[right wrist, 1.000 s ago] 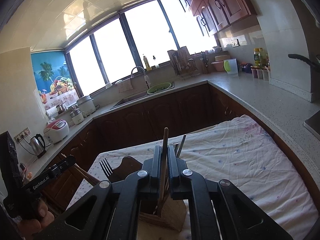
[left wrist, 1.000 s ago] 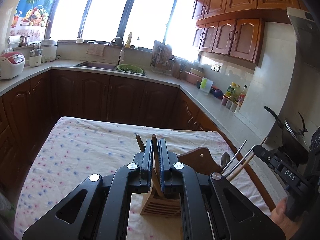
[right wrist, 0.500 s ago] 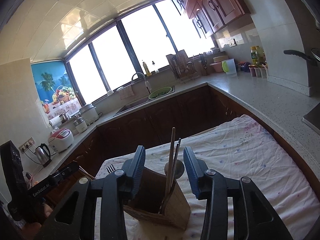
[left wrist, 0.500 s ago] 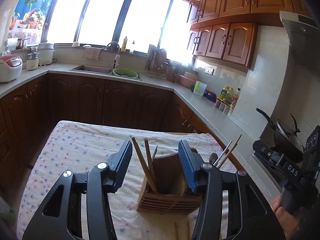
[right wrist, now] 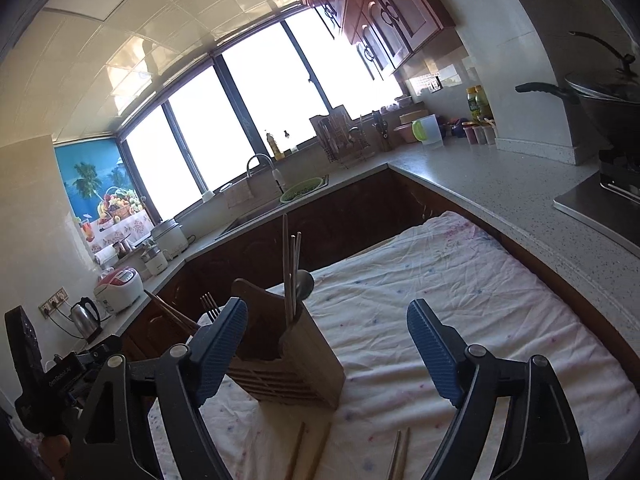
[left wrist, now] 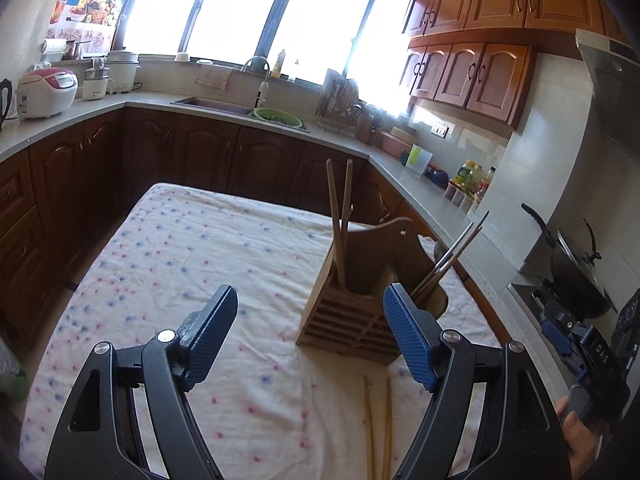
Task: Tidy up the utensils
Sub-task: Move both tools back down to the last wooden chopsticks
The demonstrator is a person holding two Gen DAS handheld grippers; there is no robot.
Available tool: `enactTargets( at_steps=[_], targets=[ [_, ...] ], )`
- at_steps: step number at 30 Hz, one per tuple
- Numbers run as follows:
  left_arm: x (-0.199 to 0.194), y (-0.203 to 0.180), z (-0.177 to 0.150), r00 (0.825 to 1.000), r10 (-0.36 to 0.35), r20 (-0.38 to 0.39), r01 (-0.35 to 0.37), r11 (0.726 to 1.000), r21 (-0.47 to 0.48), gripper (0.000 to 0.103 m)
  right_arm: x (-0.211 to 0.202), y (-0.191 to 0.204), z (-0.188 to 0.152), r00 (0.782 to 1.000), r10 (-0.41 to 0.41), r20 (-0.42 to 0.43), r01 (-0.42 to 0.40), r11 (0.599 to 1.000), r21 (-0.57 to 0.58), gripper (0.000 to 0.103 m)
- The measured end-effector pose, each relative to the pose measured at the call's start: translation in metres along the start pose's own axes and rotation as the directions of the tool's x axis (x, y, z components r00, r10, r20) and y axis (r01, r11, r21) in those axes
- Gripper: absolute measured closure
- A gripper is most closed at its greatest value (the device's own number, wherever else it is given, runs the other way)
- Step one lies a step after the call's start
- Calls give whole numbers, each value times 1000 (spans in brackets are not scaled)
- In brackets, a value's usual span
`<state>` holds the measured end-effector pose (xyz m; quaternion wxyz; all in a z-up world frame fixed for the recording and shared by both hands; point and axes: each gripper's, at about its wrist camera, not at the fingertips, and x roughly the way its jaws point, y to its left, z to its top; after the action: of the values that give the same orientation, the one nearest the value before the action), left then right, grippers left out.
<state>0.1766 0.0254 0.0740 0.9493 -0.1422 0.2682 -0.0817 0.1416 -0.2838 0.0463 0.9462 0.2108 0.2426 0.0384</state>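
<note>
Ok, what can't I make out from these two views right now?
- Chopsticks on cloth: near ends cut off by the bottom edge, both views.
- Holder: its right part hidden behind a left gripper finger.
- Fork: handle hidden behind a right gripper finger.

Tablecloth (left wrist: 168,264): white, scattered pink and blue specks. Utensil holder (left wrist: 352,320): light tan wood, slatted front. Chopsticks (left wrist: 340,216) standing in it: mid-brown; loose chopsticks (left wrist: 378,420) on the cloth: paler tan. Left fingers (left wrist: 212,336): ribbed blue pads on black frames; right fingers (right wrist: 432,352) likewise. Lower cabinets (left wrist: 200,152): dark brown. Colander (left wrist: 278,117): bright green. Rice cooker (left wrist: 46,92): white with a red top.
</note>
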Motion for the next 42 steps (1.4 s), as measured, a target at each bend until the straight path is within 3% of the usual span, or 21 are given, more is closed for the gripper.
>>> enactTargets(
  at_steps=[12, 23, 26, 28, 30, 38, 42],
  targets=[
    [15, -3, -71, 983, 25, -182, -24, 1000, 8, 26, -21, -36, -59, 985, -104, -139, 107, 994, 17, 19],
    [32, -23, -99, 960, 46, -278, -24, 997, 80, 26, -13, -31, -91, 967, -115, -227, 110, 993, -36, 21],
    [38, -26, -102, 954, 60, -295, -32, 995, 97, 26, -6, -30, -95, 960, -123, -251, 113, 992, -53, 28],
    [43, -28, -104, 948, 68, -312, -36, 994, 107, 26, -1, -30, -98, 954, -133, -270, 120, 991, -62, 40],
    [48, -30, -105, 942, 74, -329, -37, 992, 118, 26, 5, -31, -100, 947, -141, -290, 127, 990, -65, 45],
    [76, -46, -104, 928, 85, -364, -28, 987, 160, 26, 29, -31, -104, 922, -169, -348, 139, 984, -110, 61],
    [95, -55, -104, 914, 79, -397, -8, 984, 177, 32, 42, -33, -103, 909, -184, -374, 149, 981, -123, 66]
  ],
)
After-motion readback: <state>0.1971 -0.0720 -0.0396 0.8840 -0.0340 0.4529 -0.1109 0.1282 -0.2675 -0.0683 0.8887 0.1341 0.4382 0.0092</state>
